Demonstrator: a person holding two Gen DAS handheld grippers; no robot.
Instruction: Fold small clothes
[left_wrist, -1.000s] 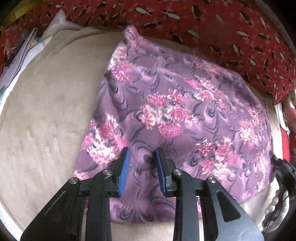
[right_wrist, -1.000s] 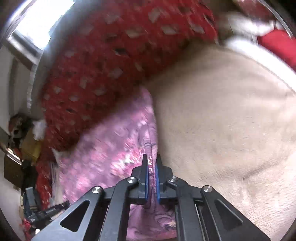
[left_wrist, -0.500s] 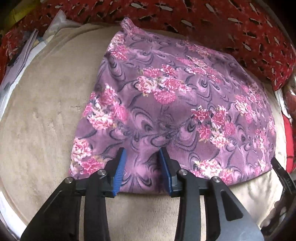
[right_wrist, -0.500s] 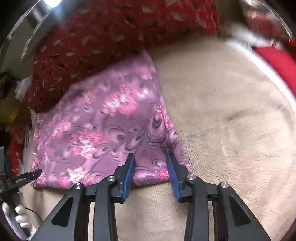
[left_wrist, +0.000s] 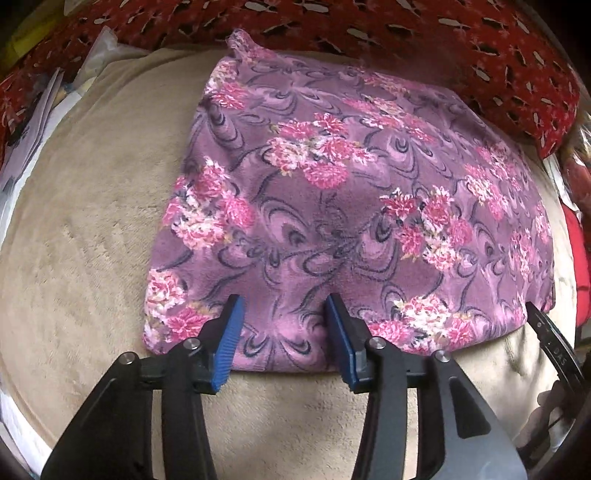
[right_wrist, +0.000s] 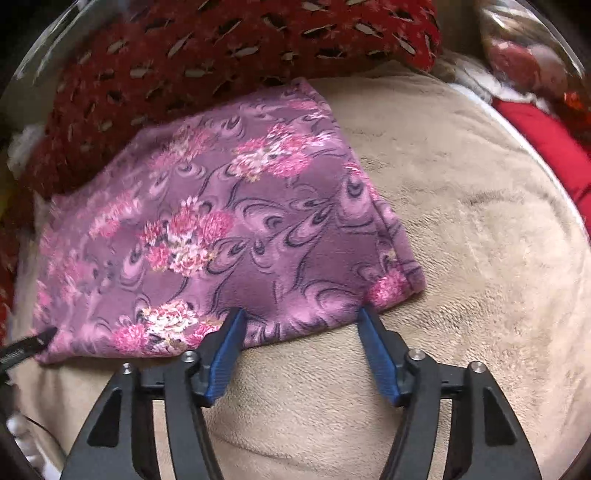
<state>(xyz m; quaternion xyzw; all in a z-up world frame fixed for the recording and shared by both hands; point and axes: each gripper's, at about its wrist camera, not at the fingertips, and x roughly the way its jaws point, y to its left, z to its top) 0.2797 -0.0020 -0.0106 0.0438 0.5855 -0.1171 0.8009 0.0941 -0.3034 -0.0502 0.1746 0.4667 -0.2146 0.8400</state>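
Now, from my left wrist, my left gripper (left_wrist: 282, 325) points down at the near edge of the purple flowered cloth (left_wrist: 351, 206). Its jaws are about half apart and opening; the cloth's hem shows between the blue pads, but they press on nothing, so I hold nothing here. The cloth lies flat and doubled on the beige blanket (left_wrist: 85, 258), its far edge up against the red patterned cushion (left_wrist: 461, 55). At the right rim I can see a dark tip of my other gripper, just past the cloth's near right corner.

From my right wrist, my right gripper (right_wrist: 301, 330) stands at the cloth's (right_wrist: 236, 221) other near corner. Its jaws are wide and opening, the pads clear of the fabric: one tip sits at the hem, the other just off the corner over bare blanket (right_wrist: 461, 240). The cloth's side edge shows stacked layers, which tells me a fold is already in it. The cushion (right_wrist: 207, 48) lies behind.

I judge that I am letting go after laying one fold down. Next, I reckon, comes a second fold: I would need to pinch both layers together at one end with each gripper, lift them evenly, and carry them across without dragging the bottom layer out of line.
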